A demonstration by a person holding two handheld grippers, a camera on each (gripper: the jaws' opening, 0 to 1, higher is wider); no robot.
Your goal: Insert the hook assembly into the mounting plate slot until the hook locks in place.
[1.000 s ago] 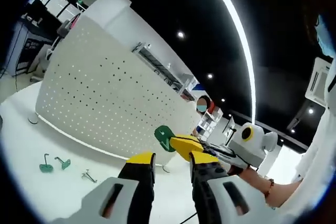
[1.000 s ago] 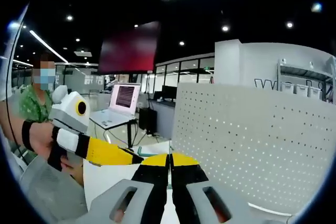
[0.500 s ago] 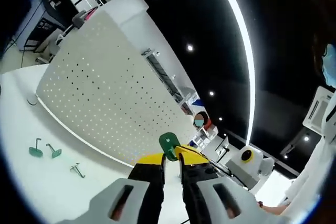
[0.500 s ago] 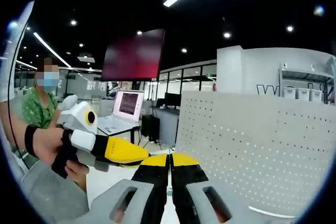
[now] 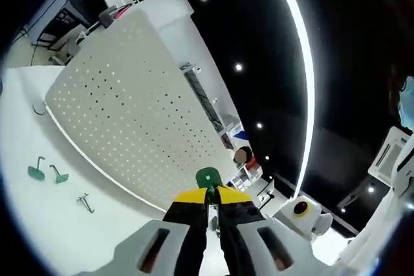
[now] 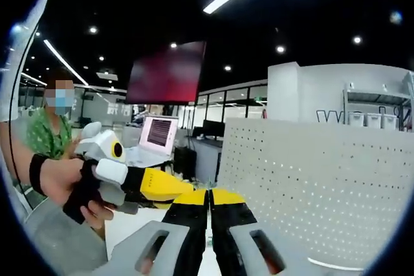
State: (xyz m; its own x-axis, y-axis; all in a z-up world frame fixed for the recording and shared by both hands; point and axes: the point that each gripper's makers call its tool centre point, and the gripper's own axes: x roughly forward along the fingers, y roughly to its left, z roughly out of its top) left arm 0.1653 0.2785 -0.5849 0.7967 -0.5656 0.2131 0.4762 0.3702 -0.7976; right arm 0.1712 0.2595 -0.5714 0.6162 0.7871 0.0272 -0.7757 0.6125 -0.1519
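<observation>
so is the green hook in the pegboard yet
Out: the green hook sits pinched at the left gripper jaw tips, short of the pegboard.

An open laptop glows beneath a dark red screen.

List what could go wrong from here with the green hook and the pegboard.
1. The left gripper pinches the green hook by a small part at its jaw tips, so it may twist or slip on contact with the pegboard.
2. The hook is held in the air, off the board, and the holes are small and close together; it could easily go into the wrong one.
3. The spare hooks lie near the view's edge and may drop out of view.
</observation>
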